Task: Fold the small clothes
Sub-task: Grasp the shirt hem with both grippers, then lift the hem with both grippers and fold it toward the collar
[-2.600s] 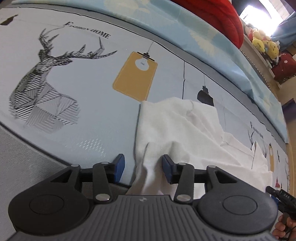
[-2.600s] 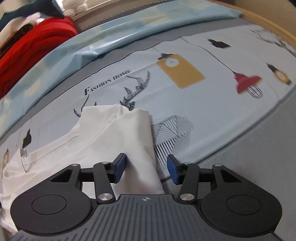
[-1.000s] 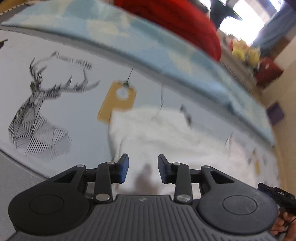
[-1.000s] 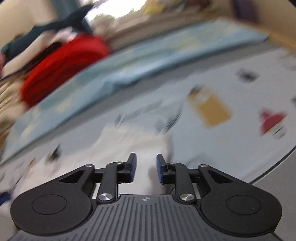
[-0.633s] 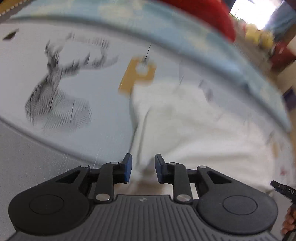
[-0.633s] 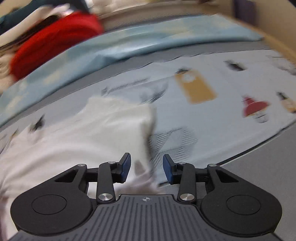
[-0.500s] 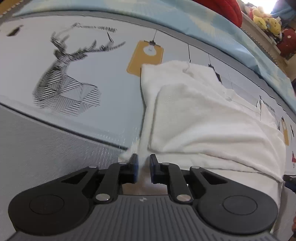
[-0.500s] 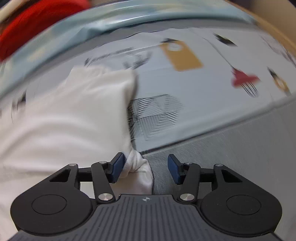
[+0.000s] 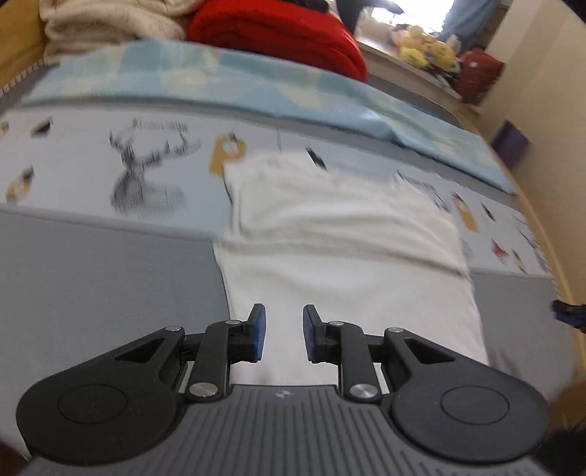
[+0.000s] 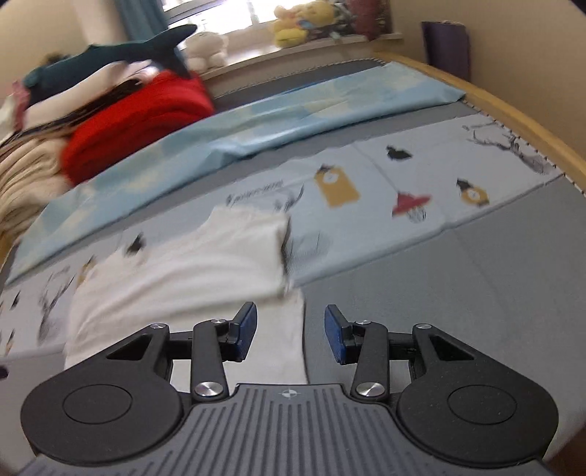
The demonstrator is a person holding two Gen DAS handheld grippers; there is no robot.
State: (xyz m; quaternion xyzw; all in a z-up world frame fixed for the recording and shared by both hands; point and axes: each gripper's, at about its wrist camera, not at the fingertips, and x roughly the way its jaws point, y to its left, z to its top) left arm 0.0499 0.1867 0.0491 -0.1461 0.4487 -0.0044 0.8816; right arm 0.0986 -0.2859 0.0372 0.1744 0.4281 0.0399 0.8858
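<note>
**White garment folded on the bed, both grippers clear above it**

Starting at my far left, the left wrist view shows a cream blanket [image 9: 110,22] piled at the head of the bed, with a red blanket [image 9: 278,33] just beside it. Below them runs a pale blue sheet [image 9: 219,80], then the printed bedspread [image 9: 73,164] with its deer head [image 9: 143,175] and a yellow tag motif [image 9: 225,153]. The white garment [image 9: 344,238] lies to the right of the deer, folded over on itself — an upper layer rests across a lower one, and the near part reaches onto the plain grey band [image 9: 102,263] of the spread.

My left gripper [image 9: 281,333] hangs over the garment's near edge. Its jaws are opening, and nothing is between the blue pads [image 9: 259,331]; the cloth I see in the gap lies on the bed below, as far as the motion blur lets me judge.

In the right wrist view the same garment [image 10: 190,263] sits left of centre, its right edge just beside the deer print. My right gripper [image 10: 289,331] is released — its jaws stand well apart, gripping nothing, with the garment's near right corner showing below the left pad [image 10: 246,329] and bare grey bedspread below the right one.

Further right, the spread carries a red lamp motif [image 10: 408,203] and another yellow tag [image 10: 335,186]. On the window ledge behind stand yellow plush toys [image 10: 300,18], and a dark shark plush [image 10: 121,47] lies on the blanket pile.
</note>
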